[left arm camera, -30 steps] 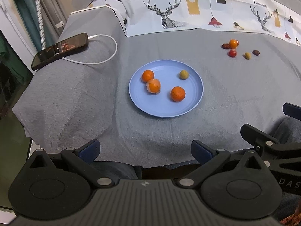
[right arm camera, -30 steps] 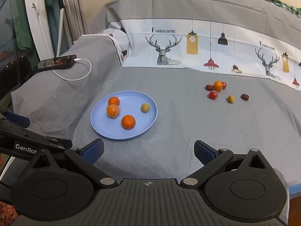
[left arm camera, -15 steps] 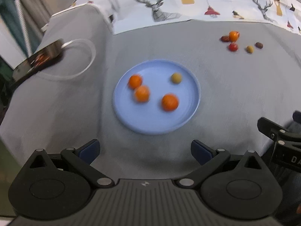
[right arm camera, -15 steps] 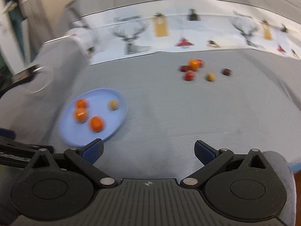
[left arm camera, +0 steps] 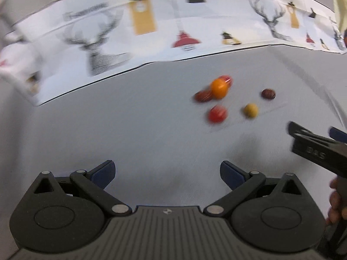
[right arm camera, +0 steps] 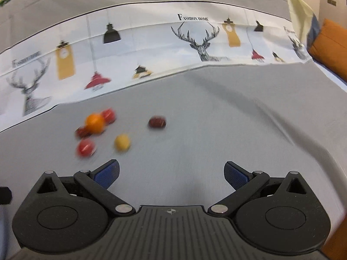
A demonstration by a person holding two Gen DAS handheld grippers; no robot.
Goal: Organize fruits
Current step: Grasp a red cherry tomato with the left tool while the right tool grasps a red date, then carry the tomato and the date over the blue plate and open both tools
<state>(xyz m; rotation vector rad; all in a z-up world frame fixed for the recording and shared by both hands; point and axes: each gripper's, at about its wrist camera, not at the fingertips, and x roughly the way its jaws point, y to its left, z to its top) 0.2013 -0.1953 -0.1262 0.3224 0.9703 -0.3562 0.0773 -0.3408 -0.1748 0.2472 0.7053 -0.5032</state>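
My left gripper (left arm camera: 167, 172) has jaws spread wide with nothing between them; same for my right gripper (right arm camera: 171, 171), wide apart, empty. Both views blurred. The left wrist view alone shows the right gripper from outside, coming in at the right edge (left arm camera: 312, 145), with part of my right hand (left arm camera: 337, 201) on its handle. The right wrist view alone shows an orange cushion (right arm camera: 327, 47) at far right and a sliver of the left gripper at the left edge. The loose fruits sit together on the grey cloth (right arm camera: 216, 130): an orange fruit (right arm camera: 94, 123) touching a red one (right arm camera: 108, 115) behind it and a dark red one (right arm camera: 82, 132) to its left; another red fruit (right arm camera: 86, 147) just beside them nearer me, a yellow fruit (right arm camera: 122, 142) near that, a dark brown fruit (right arm camera: 157, 122) a little apart to the right. From my right gripper they lie ahead and left, beyond its left finger; from my left, ahead and right. Both grippers hover above the surface, pointed forward and down. Beyond the fruits runs a white band printed with deer and lamps (right arm camera: 195, 41).
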